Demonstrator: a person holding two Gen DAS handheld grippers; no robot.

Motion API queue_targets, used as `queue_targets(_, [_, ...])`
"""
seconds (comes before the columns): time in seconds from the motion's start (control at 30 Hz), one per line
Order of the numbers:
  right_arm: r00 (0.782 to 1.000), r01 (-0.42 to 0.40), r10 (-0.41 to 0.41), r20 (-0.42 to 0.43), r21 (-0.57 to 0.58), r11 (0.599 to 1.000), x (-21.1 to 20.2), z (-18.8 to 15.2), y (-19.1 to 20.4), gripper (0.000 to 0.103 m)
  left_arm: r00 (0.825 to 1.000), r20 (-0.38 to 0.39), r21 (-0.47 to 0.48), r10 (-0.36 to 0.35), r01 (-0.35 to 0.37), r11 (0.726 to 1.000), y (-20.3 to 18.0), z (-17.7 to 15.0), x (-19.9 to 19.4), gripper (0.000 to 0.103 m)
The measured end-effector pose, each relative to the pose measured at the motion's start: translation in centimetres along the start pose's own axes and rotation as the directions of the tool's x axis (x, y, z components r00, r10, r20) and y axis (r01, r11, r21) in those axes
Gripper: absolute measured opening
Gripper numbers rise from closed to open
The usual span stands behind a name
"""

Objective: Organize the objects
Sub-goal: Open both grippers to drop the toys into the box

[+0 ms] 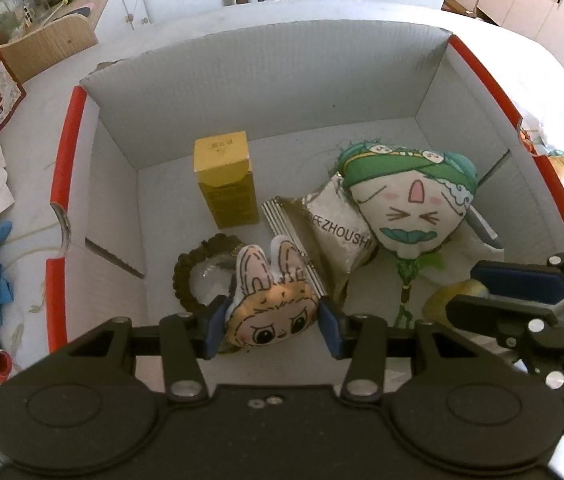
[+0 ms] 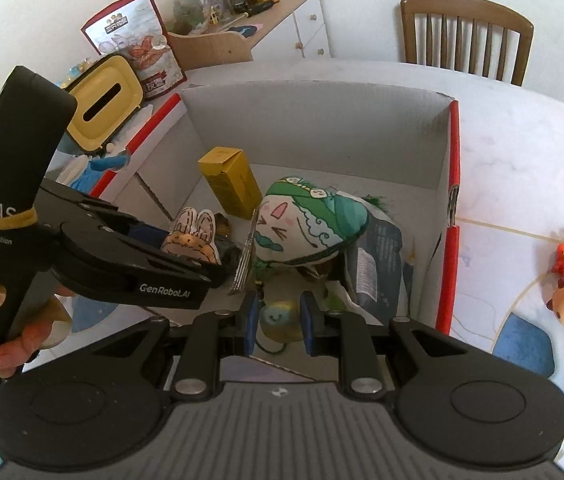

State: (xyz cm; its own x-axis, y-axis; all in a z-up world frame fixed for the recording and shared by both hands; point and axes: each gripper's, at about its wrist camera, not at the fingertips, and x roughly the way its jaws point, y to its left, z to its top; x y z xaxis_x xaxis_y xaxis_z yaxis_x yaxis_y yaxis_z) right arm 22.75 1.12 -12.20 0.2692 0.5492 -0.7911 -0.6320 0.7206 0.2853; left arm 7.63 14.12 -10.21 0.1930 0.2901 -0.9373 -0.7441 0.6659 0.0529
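Inside box (image 1: 241, 92), left claw (image 1: 271, 322) grips bunny plush (image 1: 271, 312).

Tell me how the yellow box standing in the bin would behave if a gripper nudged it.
The yellow box stands upright, tall and narrow, so a high nudge would probably tip it. It looks like thin cardboard, likely light and stiff. The bin floor looks smooth, so a low push may slide it.

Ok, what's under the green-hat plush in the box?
The green-hat plush lies partly on a silver packet and a dark printed bag. Whatever lies beneath its middle is covered.
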Motion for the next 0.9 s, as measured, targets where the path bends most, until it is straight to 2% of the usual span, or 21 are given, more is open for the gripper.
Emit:
queue_targets(0.27, [1.000, -0.005, 0.005, 0.007, 0.016, 1.000, -0.8, 0.1, -0.1, 0.022, 1.000, -0.001, -0.011, -0.004, 0.004, 1.000, 0.1, -0.5, -0.1, 0.049])
queue_targets(0.4, [1.000, -0.015, 0.014, 0.025, 0.023, 1.000, -1.6, 0.2, -0.2, 0.023, 1.000, 0.012, -0.016, -0.013, 0.013, 1.000, 0.0, -0.8, -0.6, 0.057])
queue_targets(0.5, [0.999, -0.017, 0.016, 0.037, 0.020, 1.000, -2.2, 0.2, -0.2, 0.031, 1.000, 0.020, -0.012, -0.016, 0.017, 1.000, -0.5, -0.9, -0.9, 0.058])
queue_targets(0.63, [0.998, -0.024, 0.023, 0.053, 0.021, 0.999, -3.1, 0.1, -0.2, 0.034, 0.999, 0.038, -0.019, -0.027, 0.028, 0.999, -0.5, -1.2, -1.6, 0.060])
queue_targets(0.7, [0.997, -0.024, 0.022, 0.069, 0.021, 1.000, -3.7, 0.1, -0.3, 0.047, 0.998, 0.055, -0.020, -0.032, 0.033, 0.999, -0.6, -1.3, -2.2, 0.064])
queue_targets(0.73, [0.997, -0.025, 0.023, 0.079, 0.019, 1.000, -4.1, 0.1, -0.3, 0.050, 0.997, 0.067, -0.017, -0.033, 0.034, 0.999, -0.7, -1.4, -2.7, 0.064])
queue_targets(0.9, [0.993, -0.035, 0.035, 0.115, -0.002, 0.999, -5.6, 0.3, -0.1, 0.050, 0.992, 0.122, 0.005, -0.036, 0.035, 0.999, -1.4, -1.3, -4.7, 0.064])
